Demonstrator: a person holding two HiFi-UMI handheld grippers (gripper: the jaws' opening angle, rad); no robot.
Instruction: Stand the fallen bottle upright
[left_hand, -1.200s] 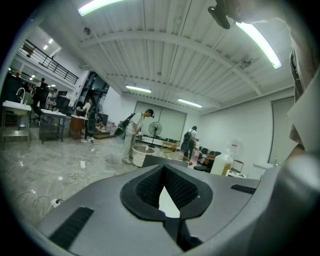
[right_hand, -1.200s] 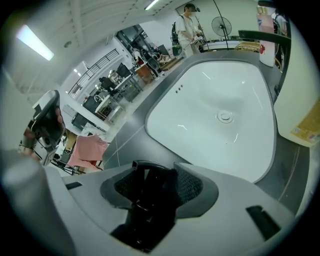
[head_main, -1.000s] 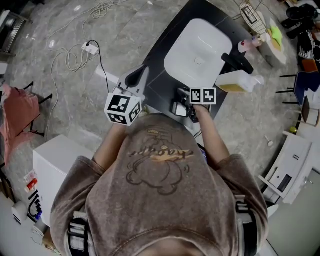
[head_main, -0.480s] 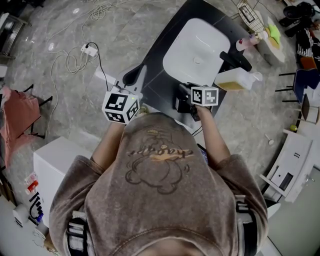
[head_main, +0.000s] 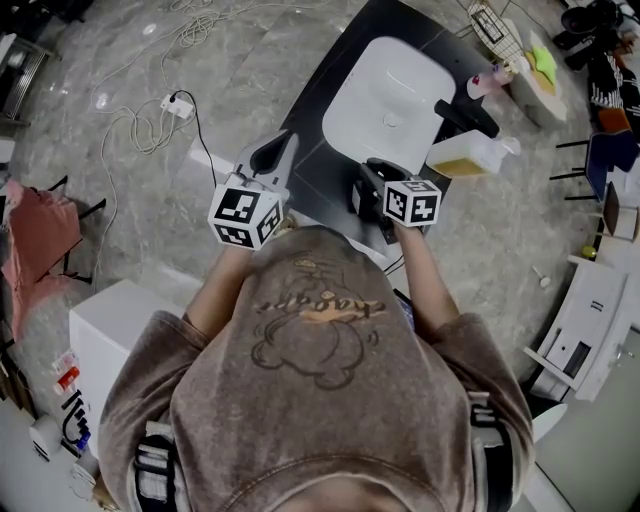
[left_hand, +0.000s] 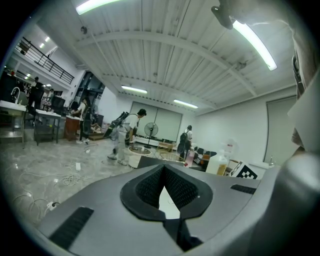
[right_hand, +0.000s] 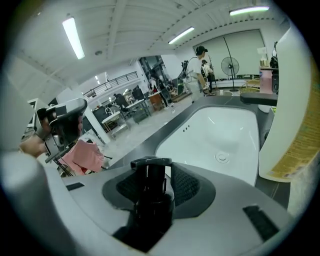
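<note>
A black pump bottle (right_hand: 151, 192) sits between the jaws of my right gripper (right_hand: 156, 172), which is shut on its body. The pump head (right_hand: 150, 163) sticks out past the fingertips toward the white sink (right_hand: 225, 132). These jaws have just been closing on the bottle. In the head view the right gripper (head_main: 366, 186) holds the black pump bottle (head_main: 362, 197) over the dark counter (head_main: 318, 165) at the sink's near edge. My left gripper (head_main: 269, 156) hovers at the counter's near left corner, shut (left_hand: 162, 167) with nothing in it.
A large white jug (head_main: 466, 155) with yellowish liquid stands right of the sink (head_main: 385, 100), close to my right gripper. A black faucet (head_main: 464, 113) and a pink bottle (head_main: 484, 86) lie behind it. Cables (head_main: 150, 110) run over the floor at left.
My right gripper has risen a little and rolled, its marker cube now showing a corner, with the black bottle still in it. The left gripper has stayed put.
</note>
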